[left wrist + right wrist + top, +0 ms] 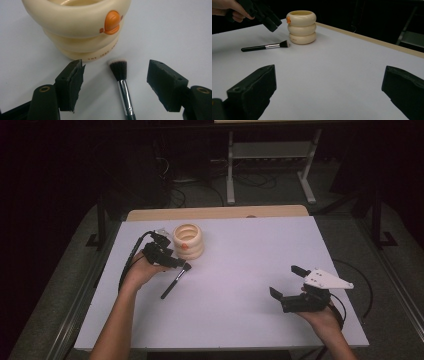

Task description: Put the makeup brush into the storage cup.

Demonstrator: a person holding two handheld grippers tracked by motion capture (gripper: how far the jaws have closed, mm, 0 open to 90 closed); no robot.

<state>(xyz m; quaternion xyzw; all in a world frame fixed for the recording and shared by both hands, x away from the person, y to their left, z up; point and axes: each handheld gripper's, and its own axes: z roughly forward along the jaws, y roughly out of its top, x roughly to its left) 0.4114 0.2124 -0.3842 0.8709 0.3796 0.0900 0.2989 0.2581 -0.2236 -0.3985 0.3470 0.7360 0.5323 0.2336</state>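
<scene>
White tabletop (240,270) held a makeup brush (124,86) lengthwise between the left gripper's (115,82) parted, untouching jaws (bristles toward cream holder (80,27)); right gripper (328,92) gaped wide, far off.

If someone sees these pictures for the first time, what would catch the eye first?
Probably the cream ringed cup with its orange mark, standing at the far left of the white table. Just in front of it lies a black makeup brush, bristles toward the cup, between the open jaws of the left gripper.

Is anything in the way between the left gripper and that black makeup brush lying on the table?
Nothing visible: the left gripper hangs open above the black-handled makeup brush, bare table either side.
</scene>
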